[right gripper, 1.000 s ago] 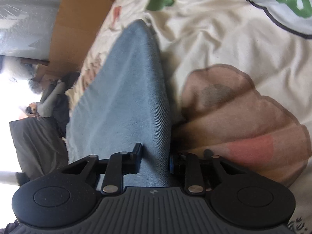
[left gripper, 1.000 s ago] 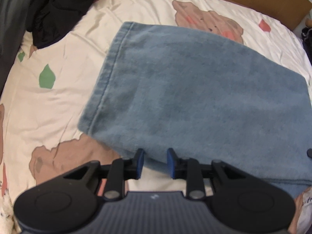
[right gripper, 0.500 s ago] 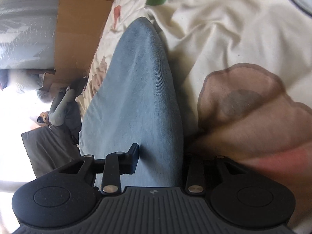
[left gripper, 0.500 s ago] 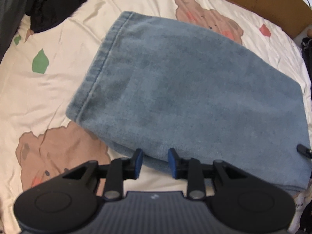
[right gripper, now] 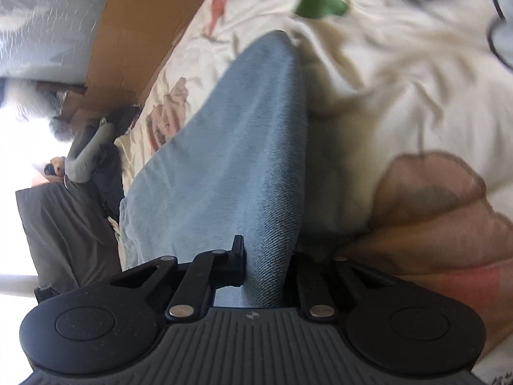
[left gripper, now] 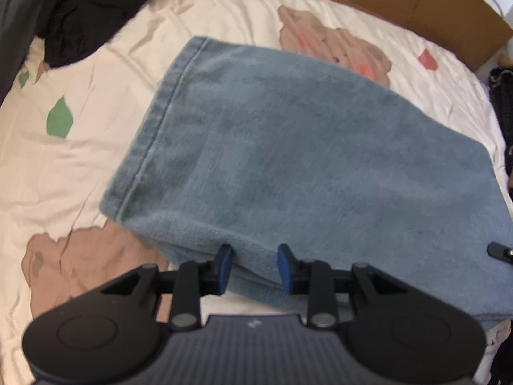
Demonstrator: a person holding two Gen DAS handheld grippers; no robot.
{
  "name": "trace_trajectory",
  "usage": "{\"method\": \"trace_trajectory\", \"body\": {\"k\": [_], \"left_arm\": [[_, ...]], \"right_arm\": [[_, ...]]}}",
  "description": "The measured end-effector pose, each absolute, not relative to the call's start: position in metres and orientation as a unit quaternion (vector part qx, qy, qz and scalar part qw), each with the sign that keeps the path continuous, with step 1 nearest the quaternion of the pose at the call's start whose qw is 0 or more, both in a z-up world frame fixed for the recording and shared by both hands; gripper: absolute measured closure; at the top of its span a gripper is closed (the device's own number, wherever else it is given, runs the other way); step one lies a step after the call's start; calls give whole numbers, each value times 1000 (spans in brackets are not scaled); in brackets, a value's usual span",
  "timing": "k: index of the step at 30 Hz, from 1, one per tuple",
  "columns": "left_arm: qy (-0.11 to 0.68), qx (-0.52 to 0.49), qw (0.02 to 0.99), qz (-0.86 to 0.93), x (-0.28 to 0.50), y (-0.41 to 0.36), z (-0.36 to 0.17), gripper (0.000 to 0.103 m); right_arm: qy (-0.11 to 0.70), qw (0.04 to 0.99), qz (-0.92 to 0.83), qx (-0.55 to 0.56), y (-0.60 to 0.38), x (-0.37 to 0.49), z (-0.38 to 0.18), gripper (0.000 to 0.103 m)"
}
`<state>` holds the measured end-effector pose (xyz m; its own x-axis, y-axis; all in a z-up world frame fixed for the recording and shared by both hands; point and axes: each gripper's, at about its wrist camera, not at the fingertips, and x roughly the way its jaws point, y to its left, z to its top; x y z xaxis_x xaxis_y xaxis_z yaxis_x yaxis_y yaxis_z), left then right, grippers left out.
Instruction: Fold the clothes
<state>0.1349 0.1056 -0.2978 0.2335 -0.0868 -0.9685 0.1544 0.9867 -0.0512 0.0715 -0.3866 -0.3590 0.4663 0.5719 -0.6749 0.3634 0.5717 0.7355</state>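
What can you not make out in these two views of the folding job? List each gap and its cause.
1. Right wrist view: one finger of the right gripper is hidden behind the jeans.
2. Left wrist view: the jeans' right end is cut off by the frame edge.
3. Left wrist view: the dark pile is blurred and cropped; its items cannot be told apart.

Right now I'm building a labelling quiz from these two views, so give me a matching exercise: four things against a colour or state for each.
Things:
1. folded denim
2. heap of clothes
3. left tongs
4. leaf print

Colour or state:
A. green
B. open, straddling a cloth edge
C. faded blue, lying flat on the bedsheet
D. black, bunched at a far corner

Pairs: 1-C, 2-D, 3-B, 4-A
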Motion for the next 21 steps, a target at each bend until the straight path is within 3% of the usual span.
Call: {"method": "trace_trajectory", "body": {"k": [7,21], "left_arm": [[596,48,794,-111,141,101,-293,71],[593,21,776,-213,129,57,-311,71]], "right_arm": [[534,739,72,404,-361,91,-305,95],[558,734,68,381,-339,102,-263,95]]}}
